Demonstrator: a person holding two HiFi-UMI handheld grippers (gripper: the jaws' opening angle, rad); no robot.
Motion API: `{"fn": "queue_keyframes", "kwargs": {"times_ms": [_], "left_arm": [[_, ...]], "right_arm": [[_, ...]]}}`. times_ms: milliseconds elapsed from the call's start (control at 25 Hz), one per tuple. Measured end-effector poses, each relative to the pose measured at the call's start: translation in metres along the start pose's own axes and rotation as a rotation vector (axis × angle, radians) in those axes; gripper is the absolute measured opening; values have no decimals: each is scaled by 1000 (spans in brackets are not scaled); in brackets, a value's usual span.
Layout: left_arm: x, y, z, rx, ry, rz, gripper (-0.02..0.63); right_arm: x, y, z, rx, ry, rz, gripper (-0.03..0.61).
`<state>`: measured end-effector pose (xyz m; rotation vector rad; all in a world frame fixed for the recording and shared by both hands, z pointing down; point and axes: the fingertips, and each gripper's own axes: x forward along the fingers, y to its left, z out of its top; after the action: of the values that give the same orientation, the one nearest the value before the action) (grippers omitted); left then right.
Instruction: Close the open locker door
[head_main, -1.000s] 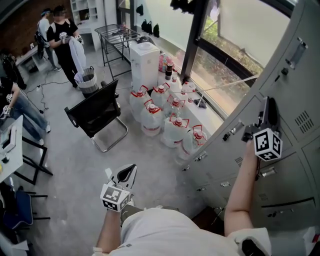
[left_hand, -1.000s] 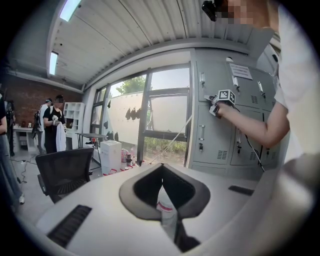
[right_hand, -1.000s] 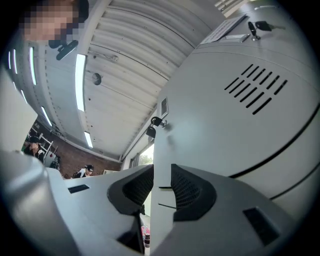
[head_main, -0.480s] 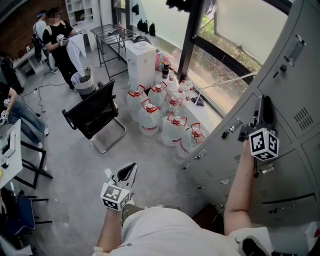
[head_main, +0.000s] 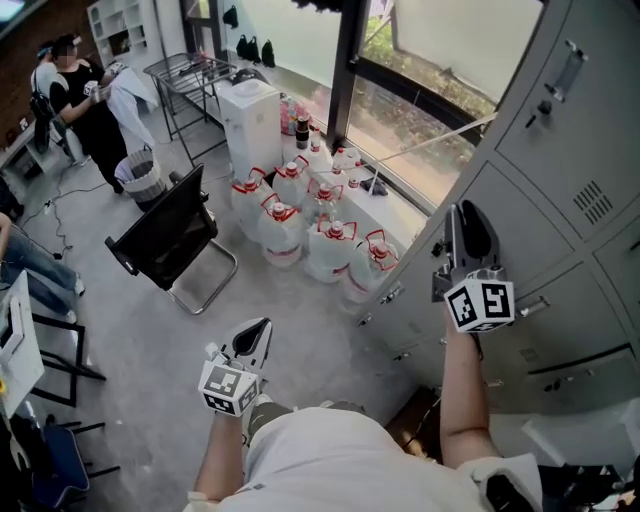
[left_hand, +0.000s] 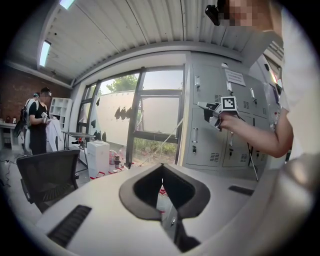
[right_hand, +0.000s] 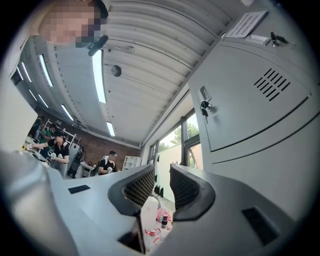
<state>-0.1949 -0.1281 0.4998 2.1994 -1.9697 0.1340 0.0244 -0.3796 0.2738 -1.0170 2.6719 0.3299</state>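
**Right gripper beside the grey locker door**

The person stands next to a wall of grey lockers (head_main: 600, 120). The right gripper (head_main: 468, 225) is raised on a stretched arm and points a little upward. It is just beside the locker door (head_main: 560, 200) that has the vent slits, but I cannot tell whether it touches the metal. In the head view this door lies level with the doors around it. In the right gripper view the jaws stand a little apart with nothing between them, and they have just been closing. The door with its small lock (right_hand: 204, 106) fills the right side of that view.

The left gripper (head_main: 258, 332) is held low in front of the body, well apart from the lockers. Its tips are pressed together on nothing.

A dark opening (head_main: 415, 420) shows at the foot of the lockers, close to the person's body; I cannot tell what it belongs to. Farther off, water jugs (head_main: 300, 215) stand on the concrete floor under the window, near a black chair (head_main: 165, 235).
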Motion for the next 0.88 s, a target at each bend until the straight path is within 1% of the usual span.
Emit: {"fn": "queue_keyframes", "kwargs": {"times_ms": [240, 520, 720, 880], "left_arm": [[2, 5, 8, 23, -2, -74, 3], [7, 7, 16, 62, -6, -175, 3], [11, 0, 17, 87, -4, -255, 3], [17, -8, 22, 95, -32, -323, 3]], "right_arm": [[-24, 64, -36, 22, 64, 56, 83], [-54, 136, -76, 31, 166, 107, 81], [-78, 175, -98, 46, 227, 115, 78], [-95, 195, -111, 51, 261, 119, 77]]}}
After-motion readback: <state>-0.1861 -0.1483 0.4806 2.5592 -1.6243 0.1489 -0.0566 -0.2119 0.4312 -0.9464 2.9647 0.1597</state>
